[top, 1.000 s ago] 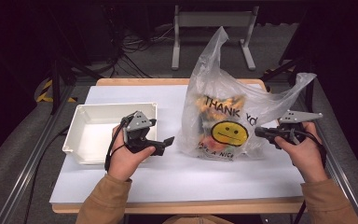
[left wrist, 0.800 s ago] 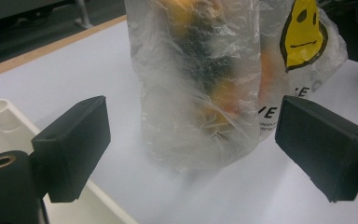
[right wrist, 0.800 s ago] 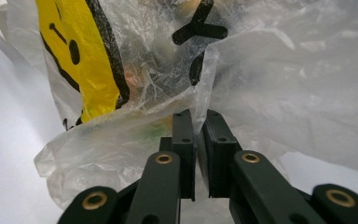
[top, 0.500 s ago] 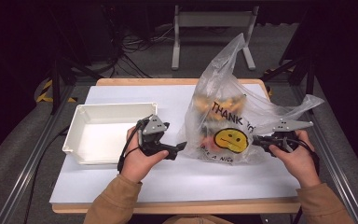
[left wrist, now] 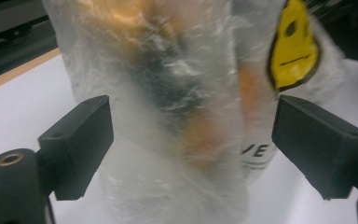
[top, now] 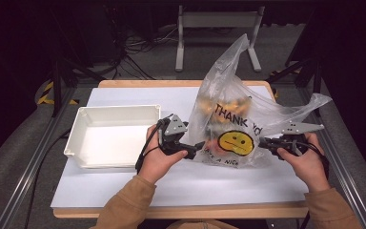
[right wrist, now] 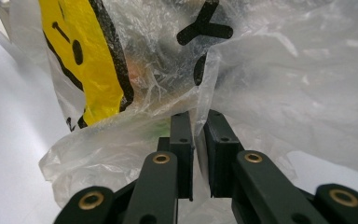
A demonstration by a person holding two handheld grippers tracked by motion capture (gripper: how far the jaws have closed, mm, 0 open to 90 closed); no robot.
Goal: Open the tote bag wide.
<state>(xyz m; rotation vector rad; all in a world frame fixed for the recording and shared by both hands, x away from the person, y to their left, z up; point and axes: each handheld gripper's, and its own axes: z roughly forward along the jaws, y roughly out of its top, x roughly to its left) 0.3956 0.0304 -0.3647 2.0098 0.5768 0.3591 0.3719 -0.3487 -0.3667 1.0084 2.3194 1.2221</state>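
A clear plastic bag [top: 238,114] with "THANK YOU" lettering and a yellow smiley stands on the white table top, with orange items dimly visible inside. My left gripper [top: 196,146] is at the bag's left lower side, open. In the left gripper view its jaws stand wide apart on either side of the bag [left wrist: 191,93]. My right gripper [top: 263,142] is at the bag's right lower side. In the right gripper view its jaws are shut on a fold of the bag's film [right wrist: 200,93].
A white rectangular tray [top: 82,138] sits empty at the left of the table, close to my left hand. The table's wooden front edge [top: 181,210] runs near the person's sleeves. Metal rails flank the table on both sides.
My left gripper has moved right, up to the bag's side. My right gripper has moved left and down with the bag's film, and the bag has shifted and crumpled a little.
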